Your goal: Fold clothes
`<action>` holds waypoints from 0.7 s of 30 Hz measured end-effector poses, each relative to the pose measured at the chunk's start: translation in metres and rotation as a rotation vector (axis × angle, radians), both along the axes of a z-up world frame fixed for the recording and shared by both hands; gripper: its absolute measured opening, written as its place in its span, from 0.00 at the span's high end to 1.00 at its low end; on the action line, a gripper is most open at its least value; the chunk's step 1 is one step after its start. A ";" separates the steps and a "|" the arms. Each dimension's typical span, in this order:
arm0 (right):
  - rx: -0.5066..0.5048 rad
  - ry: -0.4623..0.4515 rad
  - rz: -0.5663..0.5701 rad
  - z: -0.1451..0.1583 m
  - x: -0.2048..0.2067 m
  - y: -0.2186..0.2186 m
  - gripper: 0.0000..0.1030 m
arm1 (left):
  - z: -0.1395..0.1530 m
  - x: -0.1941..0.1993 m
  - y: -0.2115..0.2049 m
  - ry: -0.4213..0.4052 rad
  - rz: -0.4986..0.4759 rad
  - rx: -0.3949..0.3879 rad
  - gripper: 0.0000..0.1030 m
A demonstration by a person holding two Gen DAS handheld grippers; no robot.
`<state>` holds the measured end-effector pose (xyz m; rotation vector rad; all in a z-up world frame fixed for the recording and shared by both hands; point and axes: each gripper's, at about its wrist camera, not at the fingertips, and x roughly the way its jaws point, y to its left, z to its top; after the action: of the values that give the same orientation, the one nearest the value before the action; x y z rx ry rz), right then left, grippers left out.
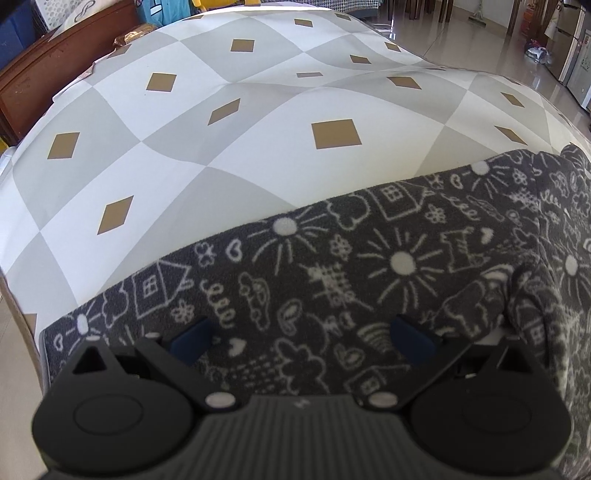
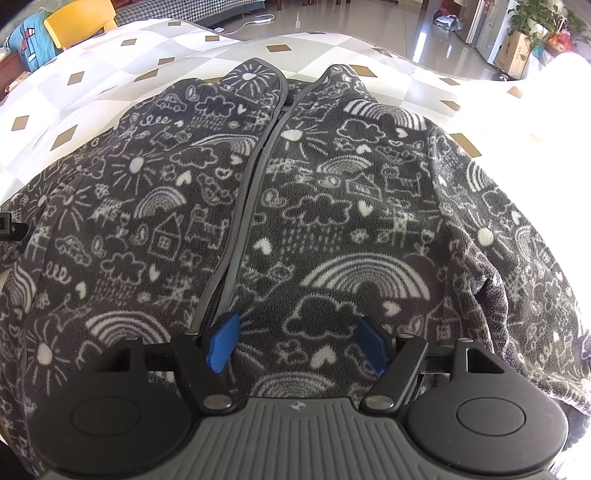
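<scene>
A dark grey fleece jacket [image 2: 314, 206] with white doodle print lies front up on the checked tablecloth [image 2: 110, 62], its zip running up the middle to the collar at the far side. My right gripper [image 2: 297, 345] is open, low over the jacket's near hem beside the zip. In the left wrist view a sleeve or side part of the same jacket [image 1: 332, 266] stretches across the near table edge. My left gripper [image 1: 301, 341] is open and just above that fabric. Neither gripper holds anything.
The tablecloth [image 1: 240, 140] with grey, white and brown diamonds extends beyond the jacket. A wooden bench [image 1: 55, 62] stands at the far left. A yellow chair [image 2: 79, 22] and shiny tiled floor [image 2: 388, 18] lie beyond the table.
</scene>
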<state>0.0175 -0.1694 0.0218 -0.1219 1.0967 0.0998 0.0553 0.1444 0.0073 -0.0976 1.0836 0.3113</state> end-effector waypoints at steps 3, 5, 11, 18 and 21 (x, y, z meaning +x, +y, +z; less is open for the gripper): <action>-0.001 0.006 0.006 0.001 -0.003 -0.003 0.32 | 0.000 0.003 0.000 -0.013 0.008 0.033 0.00; -0.002 0.011 0.008 0.002 -0.005 -0.005 0.32 | 0.000 0.006 0.001 -0.022 0.021 0.043 0.00; 0.008 0.029 0.012 0.003 -0.013 -0.014 0.32 | -0.002 0.015 0.009 -0.040 0.084 0.052 0.00; 0.029 0.042 0.005 0.007 -0.021 -0.025 0.33 | 0.009 0.009 0.001 -0.039 0.126 0.001 0.00; 0.048 0.041 -0.016 0.010 -0.024 -0.031 0.33 | 0.026 -0.003 -0.018 -0.102 0.067 -0.003 0.00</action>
<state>-0.0066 -0.2008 0.0317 -0.0684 1.1354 0.1140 0.0527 0.1266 0.0333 -0.1512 0.9814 0.3607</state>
